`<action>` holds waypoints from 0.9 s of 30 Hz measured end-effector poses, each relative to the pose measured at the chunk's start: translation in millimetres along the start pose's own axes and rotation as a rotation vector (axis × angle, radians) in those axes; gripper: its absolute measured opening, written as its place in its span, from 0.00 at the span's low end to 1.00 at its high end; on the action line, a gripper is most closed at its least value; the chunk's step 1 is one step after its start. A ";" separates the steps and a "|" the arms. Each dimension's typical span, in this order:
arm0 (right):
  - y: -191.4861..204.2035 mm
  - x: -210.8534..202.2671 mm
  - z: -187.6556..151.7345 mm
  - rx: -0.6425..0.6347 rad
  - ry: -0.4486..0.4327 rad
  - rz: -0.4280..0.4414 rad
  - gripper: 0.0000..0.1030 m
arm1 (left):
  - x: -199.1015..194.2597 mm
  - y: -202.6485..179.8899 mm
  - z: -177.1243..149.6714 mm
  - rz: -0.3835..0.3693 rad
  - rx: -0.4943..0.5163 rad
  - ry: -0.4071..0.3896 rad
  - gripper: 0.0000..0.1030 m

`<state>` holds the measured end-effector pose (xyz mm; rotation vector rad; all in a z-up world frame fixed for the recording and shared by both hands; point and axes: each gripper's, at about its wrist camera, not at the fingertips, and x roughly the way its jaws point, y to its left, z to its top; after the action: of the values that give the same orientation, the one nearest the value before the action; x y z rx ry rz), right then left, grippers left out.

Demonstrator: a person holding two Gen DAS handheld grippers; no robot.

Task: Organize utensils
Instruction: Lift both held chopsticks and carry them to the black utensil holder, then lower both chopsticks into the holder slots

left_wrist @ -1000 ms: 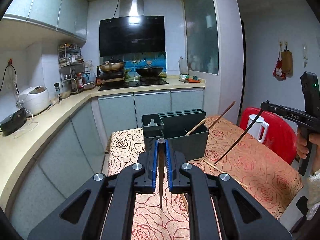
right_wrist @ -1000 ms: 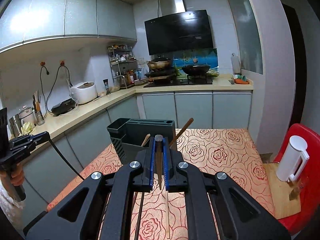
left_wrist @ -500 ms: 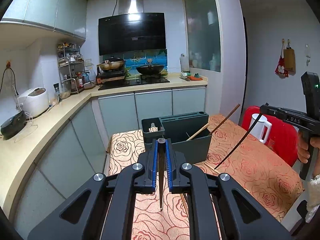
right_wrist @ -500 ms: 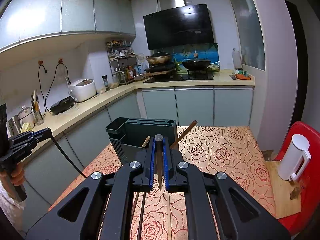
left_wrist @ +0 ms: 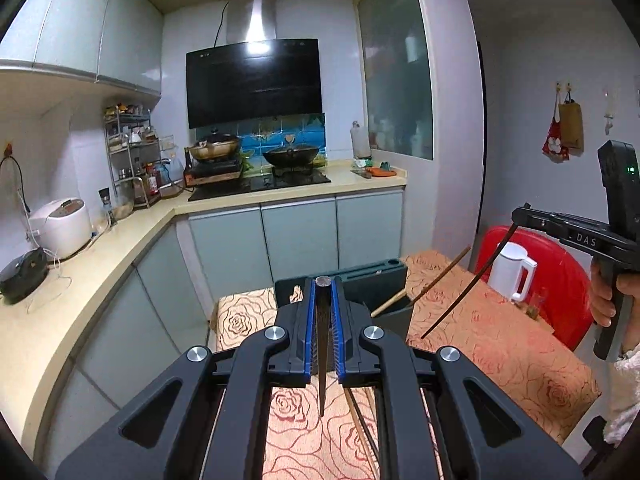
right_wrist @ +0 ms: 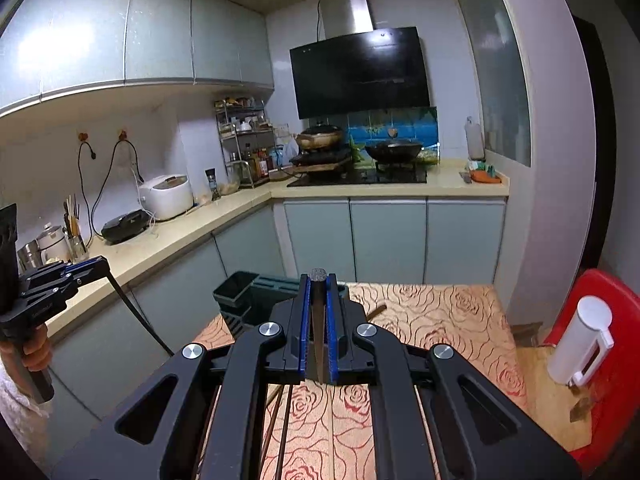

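Observation:
My left gripper is shut on a dark chopstick that hangs point down over the table. My right gripper is shut on another dark chopstick; that chopstick also shows in the left wrist view, slanting down from the right gripper. A dark green utensil holder stands on the table behind my grippers, mostly hidden by them, with wooden chopsticks leaning out of it. It also shows in the right wrist view. More chopsticks lie on the table under the right gripper.
The table has an orange rose-patterned cloth. A red chair with a white kettle stands at the right. The kitchen counter runs along the left and back, with a rice cooker and stove.
Both grippers have risen and pulled back from the holder, which now sits lower and is largely hidden behind the fingers. Both stay shut on their chopsticks.

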<state>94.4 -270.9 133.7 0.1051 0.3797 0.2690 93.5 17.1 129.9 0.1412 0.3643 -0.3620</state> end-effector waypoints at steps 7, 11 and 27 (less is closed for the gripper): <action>6.2 -1.6 20.3 -0.033 -0.026 -0.011 0.08 | 1.8 -0.2 23.5 -0.006 -0.008 -0.023 0.07; 7.4 4.3 34.2 -0.041 -0.037 -0.025 0.08 | 6.3 -3.9 43.6 -0.004 -0.005 -0.041 0.07; 3.1 49.9 65.0 -0.020 -0.048 -0.036 0.08 | 68.5 -14.1 95.9 -0.005 -0.070 -0.084 0.07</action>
<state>162.9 -257.4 176.7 0.0852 0.3307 0.2346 178.9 -37.0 192.2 0.0568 0.2942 -0.3587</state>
